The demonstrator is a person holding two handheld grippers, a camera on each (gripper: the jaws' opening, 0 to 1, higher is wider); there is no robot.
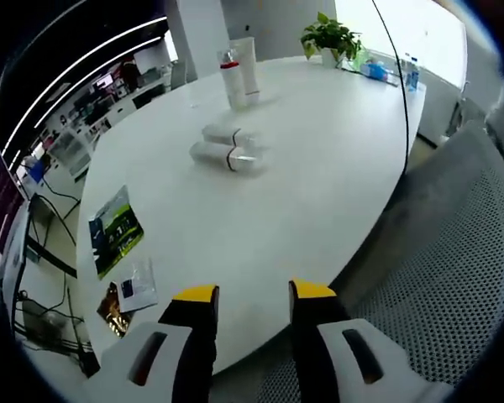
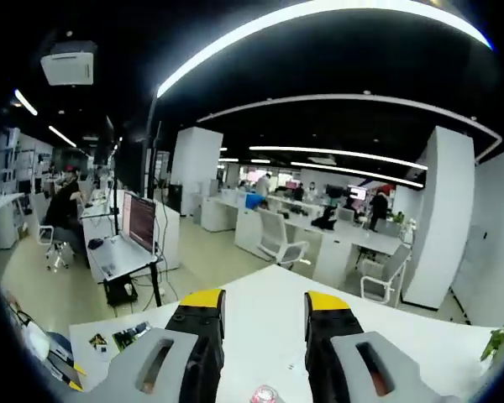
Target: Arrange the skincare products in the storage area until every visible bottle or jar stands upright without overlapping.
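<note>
In the left gripper view two clear bottles (image 1: pixel 227 155) lie on their sides next to each other in the middle of the white table (image 1: pixel 319 185). Farther back stand an upright bottle with a red band (image 1: pixel 232 80) and a tall white tube (image 1: pixel 248 67) right behind it. My left gripper (image 1: pixel 254 294) is open with nothing between its yellow-tipped jaws, near the table's front edge and well short of the bottles. In the right gripper view my right gripper (image 2: pixel 265 302) is open and points out over the table's end toward the office. A red and white cap (image 2: pixel 265 394) peeks up between its jaws at the bottom edge.
A green leaflet (image 1: pixel 115 228) and small packets (image 1: pixel 130 294) lie at the table's left edge. A potted plant (image 1: pixel 329 38) and water bottles (image 1: pixel 407 74) stand at the far end. A grey mesh chair (image 1: pixel 454 269) is on the right. The office behind has desks, monitors and people.
</note>
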